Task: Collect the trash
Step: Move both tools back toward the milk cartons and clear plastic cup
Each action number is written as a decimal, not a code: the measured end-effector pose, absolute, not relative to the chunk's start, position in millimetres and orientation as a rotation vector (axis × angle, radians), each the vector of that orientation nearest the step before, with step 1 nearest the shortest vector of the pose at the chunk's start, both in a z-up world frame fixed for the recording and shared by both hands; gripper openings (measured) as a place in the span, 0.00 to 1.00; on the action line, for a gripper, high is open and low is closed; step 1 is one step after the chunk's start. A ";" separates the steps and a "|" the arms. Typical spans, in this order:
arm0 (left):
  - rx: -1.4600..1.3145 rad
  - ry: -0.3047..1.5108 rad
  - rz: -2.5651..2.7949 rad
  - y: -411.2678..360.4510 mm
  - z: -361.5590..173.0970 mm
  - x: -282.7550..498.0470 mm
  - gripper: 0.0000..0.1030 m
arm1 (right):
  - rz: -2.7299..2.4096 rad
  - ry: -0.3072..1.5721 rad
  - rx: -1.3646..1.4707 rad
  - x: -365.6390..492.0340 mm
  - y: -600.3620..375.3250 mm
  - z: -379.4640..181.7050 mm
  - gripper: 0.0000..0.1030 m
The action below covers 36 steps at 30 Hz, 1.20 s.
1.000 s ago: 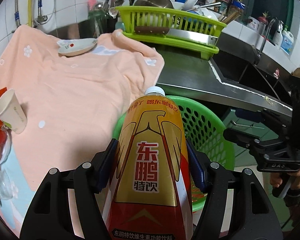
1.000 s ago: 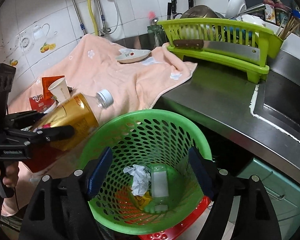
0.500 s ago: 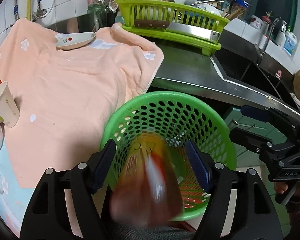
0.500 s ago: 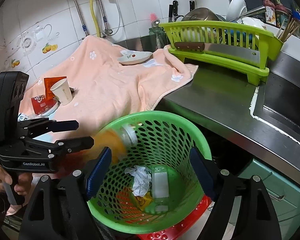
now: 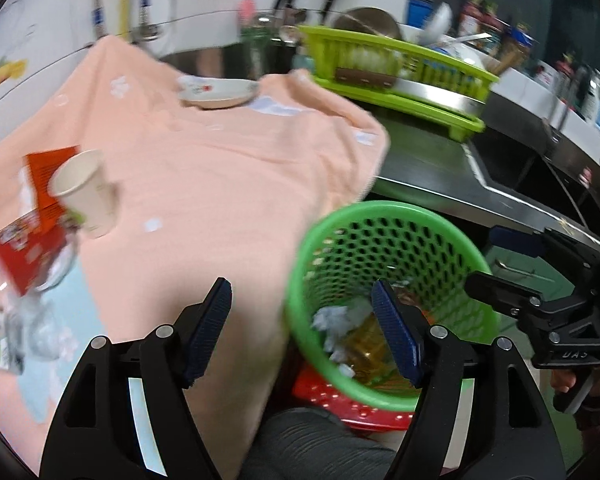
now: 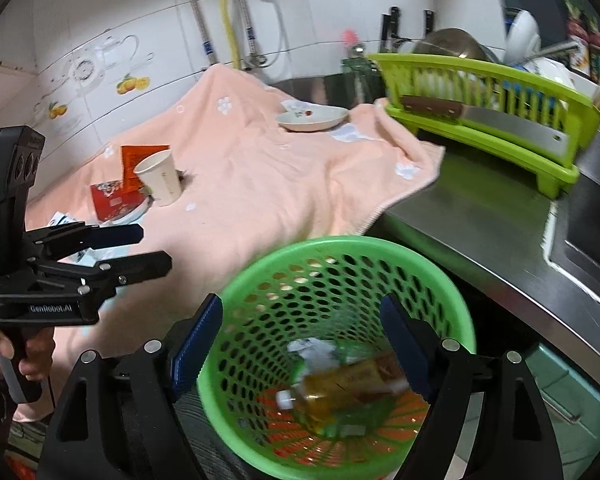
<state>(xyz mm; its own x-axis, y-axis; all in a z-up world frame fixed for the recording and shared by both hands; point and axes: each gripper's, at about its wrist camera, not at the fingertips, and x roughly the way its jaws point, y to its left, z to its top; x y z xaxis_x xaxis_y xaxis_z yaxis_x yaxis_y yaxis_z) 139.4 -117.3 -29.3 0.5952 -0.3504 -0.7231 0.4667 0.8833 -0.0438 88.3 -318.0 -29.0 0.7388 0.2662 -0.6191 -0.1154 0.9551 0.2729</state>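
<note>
Bottle (image 6: 340, 388) lies on its side in the green basket (image 6: 260, 280), off the surface's front edge. Left gripper (image 5: 300, 328) just spread wider, empty. Right gripper (image 6: 300, 344) spread, straddling basket rim without pinching.

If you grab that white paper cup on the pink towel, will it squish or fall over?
The white paper cup looks thin-walled, so a hard squeeze would probably crumple it. It already leans against the red packets, so a nudge likely tips it. It seems empty, so probably very light.
</note>
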 end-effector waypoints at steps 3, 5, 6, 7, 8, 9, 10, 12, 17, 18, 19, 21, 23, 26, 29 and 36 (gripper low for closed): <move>0.136 0.800 -0.403 -90.4 -24.7 143.5 0.70 | 0.243 0.708 0.211 95.0 -304.9 -25.0 0.76; 0.112 0.806 -0.344 -69.6 -22.0 147.9 0.70 | 0.265 0.709 0.206 99.6 -295.8 -22.6 0.76; 0.100 0.809 -0.315 -60.2 -20.9 149.8 0.70 | 0.281 0.709 0.202 102.8 -290.1 -21.4 0.76; 0.086 0.812 -0.284 -50.8 -19.9 151.6 0.70 | 0.291 0.709 0.197 105.1 -286.0 -20.6 0.76; 0.067 0.816 -0.246 -37.5 -18.8 153.9 0.70 | 0.303 0.708 0.190 108.3 -280.1 -19.4 0.76; 0.054 0.818 -0.218 -27.1 -18.1 155.3 0.70 | 0.312 0.708 0.187 110.4 -276.4 -18.7 0.76; 0.045 0.819 -0.186 -17.7 -17.2 156.3 0.70 | 0.326 0.707 0.185 113.4 -271.3 -17.4 0.76; 0.027 0.814 -0.111 6.4 -15.4 157.4 0.70 | 0.353 0.707 0.183 118.5 -262.6 -15.3 0.76; -0.027 0.808 0.018 61.4 -10.7 157.1 0.70 | 0.431 0.712 0.169 131.7 -235.8 -11.6 0.76; -0.039 0.806 0.040 71.9 -9.4 156.9 0.70 | 0.451 0.715 0.163 135.6 -227.8 -11.1 0.76; -0.055 0.802 0.066 84.6 -7.9 155.9 0.70 | 0.464 0.716 0.161 137.3 -222.8 -10.8 0.76; -0.071 0.794 0.106 101.3 -5.2 154.3 0.70 | 0.505 0.719 0.158 143.3 -209.6 -9.8 0.76; -0.091 0.787 0.147 120.9 -2.8 153.6 0.70 | 0.549 0.723 0.154 150.2 -194.4 -8.2 0.76; -0.123 0.785 0.192 147.2 -1.2 156.4 0.70 | 0.612 0.731 0.147 160.7 -171.0 -7.0 0.76; -0.139 0.780 0.220 167.4 -0.3 158.0 0.70 | 0.666 0.740 0.142 170.8 -149.7 -6.6 0.76; -0.164 0.795 0.206 193.5 -3.3 168.0 0.70 | 0.829 0.773 0.134 200.1 -89.1 -6.4 0.76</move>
<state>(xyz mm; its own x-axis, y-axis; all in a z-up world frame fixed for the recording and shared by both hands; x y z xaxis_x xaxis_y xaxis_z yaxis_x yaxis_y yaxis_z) 168.0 193.5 -3.3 0.6822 0.1216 -0.7209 -0.2447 0.9672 -0.0684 200.1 -89.1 -6.4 0.4239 0.7068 -0.5663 -0.6140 0.6839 0.3940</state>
